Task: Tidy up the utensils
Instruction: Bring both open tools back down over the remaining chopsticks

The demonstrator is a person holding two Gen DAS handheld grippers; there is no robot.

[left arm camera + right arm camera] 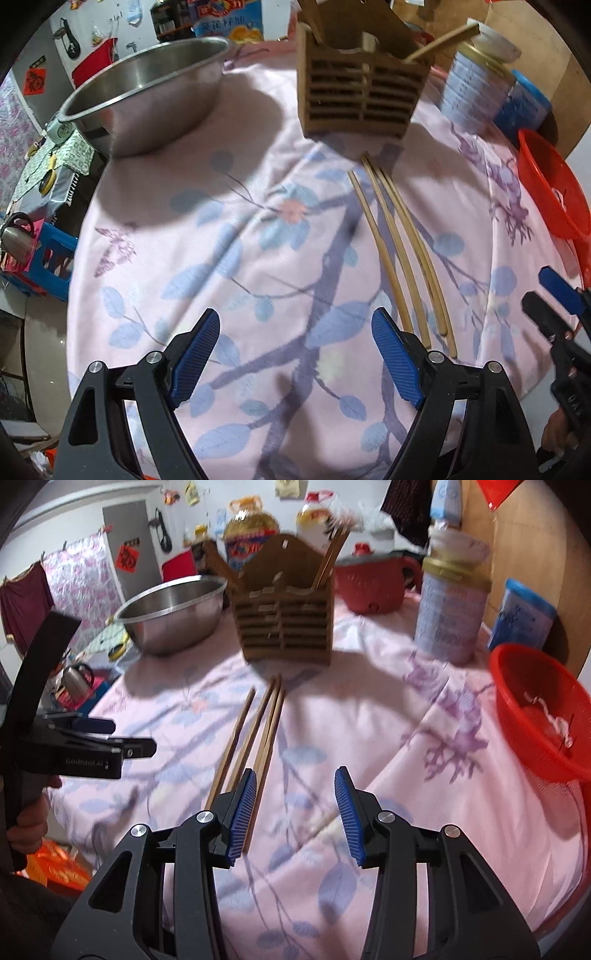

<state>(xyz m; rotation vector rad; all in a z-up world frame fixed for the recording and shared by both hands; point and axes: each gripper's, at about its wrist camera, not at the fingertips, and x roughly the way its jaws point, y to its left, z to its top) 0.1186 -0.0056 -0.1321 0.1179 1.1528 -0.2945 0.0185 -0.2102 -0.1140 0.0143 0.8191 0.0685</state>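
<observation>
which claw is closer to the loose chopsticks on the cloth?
Right. The right claw is open with its left finger over the chopsticks near ends. The left claw is open, just left of them.

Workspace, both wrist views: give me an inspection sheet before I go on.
Surface: table under pink floral cloth.
Job's things: loose chopsticks lying on the cloth before the wooden holder; some chopsticks already stand in it.
Clutter: steel bowl, red basket, tin, red pot.
Grippers: left gripper and right gripper open, empty.
Cables: nothing seen.
Surroundings: oil bottles, kettle.
</observation>
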